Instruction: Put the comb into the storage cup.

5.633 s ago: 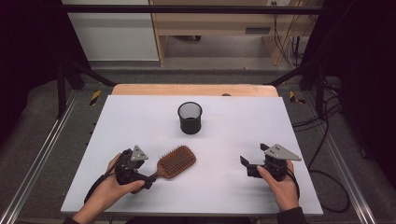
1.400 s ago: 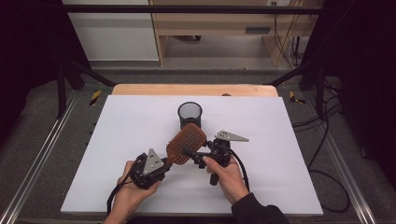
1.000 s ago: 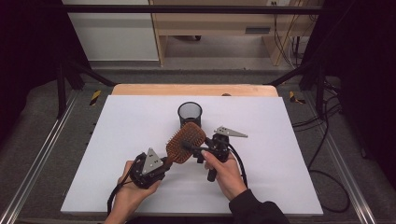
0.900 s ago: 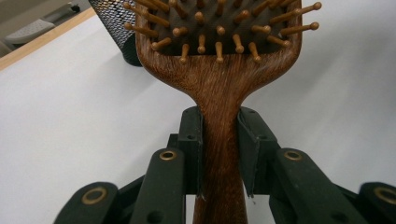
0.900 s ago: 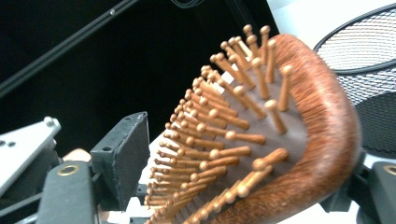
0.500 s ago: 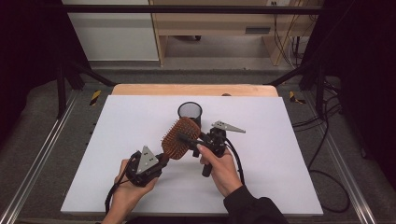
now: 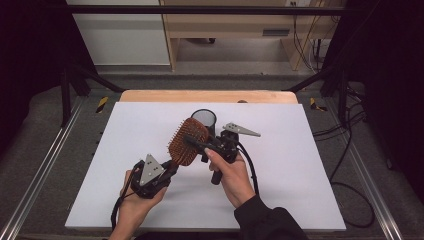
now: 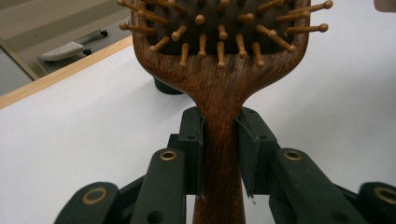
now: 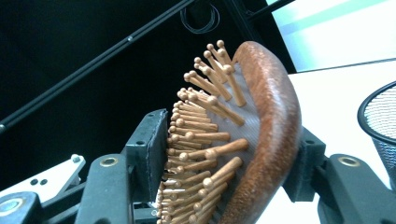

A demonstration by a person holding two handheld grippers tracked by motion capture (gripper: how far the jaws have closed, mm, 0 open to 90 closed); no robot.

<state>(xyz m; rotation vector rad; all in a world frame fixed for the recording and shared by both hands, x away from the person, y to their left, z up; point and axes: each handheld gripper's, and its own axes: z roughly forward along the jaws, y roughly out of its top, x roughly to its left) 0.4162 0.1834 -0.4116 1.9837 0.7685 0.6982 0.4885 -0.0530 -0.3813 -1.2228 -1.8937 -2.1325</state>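
Note:
A wooden hairbrush (image 7: 181,150) with peg bristles is held tilted above the white table (image 7: 300,165), its head up toward the cup. My left gripper (image 7: 171,168) is shut on the brush handle (image 8: 219,154), one jaw on each side. My right gripper (image 7: 194,143) is shut on the brush head (image 9: 273,116), one jaw against the bristles and the other against the wooden back. A black mesh cup (image 7: 204,119) stands upright on the table just behind the brush; the cup's rim (image 9: 380,121) sits right of the head in the right gripper view.
A wooden strip (image 7: 210,96) runs along the table's far edge. Metal rails (image 7: 37,175) flank the table on both sides. Cables (image 7: 350,150) lie on the floor at the right. The left gripper's grey plate (image 9: 37,179) appears beyond the bristles.
The left gripper lifted the brush off the table, and the right gripper came across and shut on its head. In the last half second the brush tipped up slightly toward the cup.

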